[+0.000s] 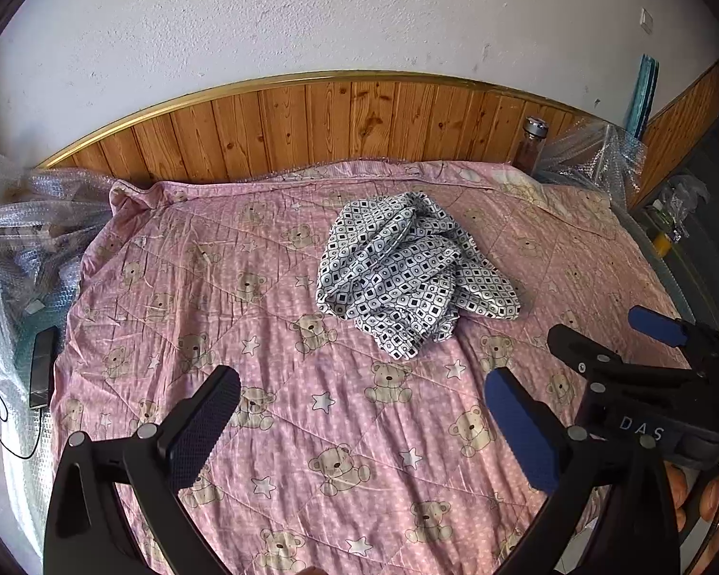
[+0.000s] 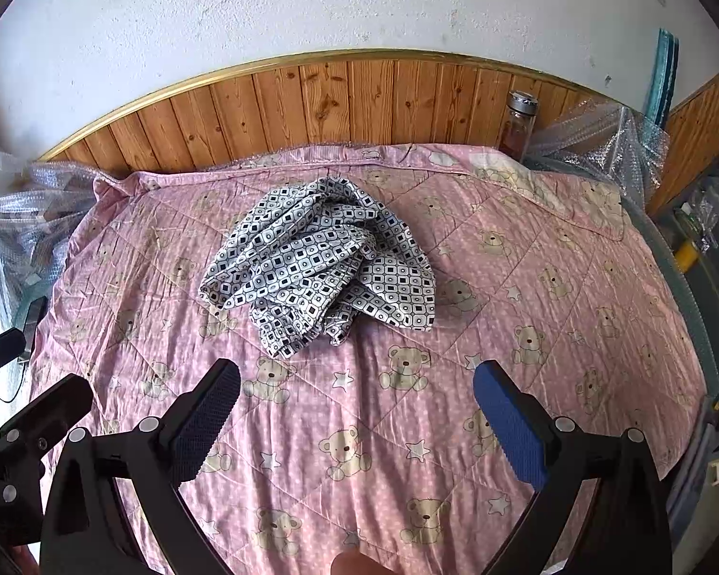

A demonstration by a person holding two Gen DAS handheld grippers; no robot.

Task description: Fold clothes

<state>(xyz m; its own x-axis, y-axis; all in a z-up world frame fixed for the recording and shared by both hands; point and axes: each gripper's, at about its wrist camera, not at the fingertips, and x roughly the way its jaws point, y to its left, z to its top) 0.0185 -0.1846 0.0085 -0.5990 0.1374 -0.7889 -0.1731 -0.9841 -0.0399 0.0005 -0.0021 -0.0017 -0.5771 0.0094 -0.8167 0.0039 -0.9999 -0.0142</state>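
- Black-and-white patterned cloth [image 2: 318, 263] lies in a crumpled heap on the pink quilt [image 2: 527, 335], in the far half of the bed and closer to the wooden headboard [image 2: 311, 96] than to the near edge.
- No fold is made yet, as far as I can judge: the cloth is bunched with many loose ridges, and no flat layer or straight edge is visible. I cannot tell what kind of garment it is.
- The left gripper [image 1: 359, 426] hangs above the near part of the quilt with its two fingers spread wide, and nothing is between them. It is well apart from the cloth.
- The right gripper [image 2: 354, 424] is in the same condition: fingers spread, empty, over bare quilt, and the heap lies ahead of it without contact.
- The two tools are side by side, because each one appears at the edge of the other's view.
- The task seems to be at its very beginning. What is left is almost everything: to reach the heap, to find two corners or an edge, to pull the cloth open and flat on the quilt, and then to fold it.
- A bottle [image 2: 517, 124] stands at the far right corner by the headboard, and bubble wrap [image 2: 599, 143] lies at both sides of the bed. Both are away from the cloth.
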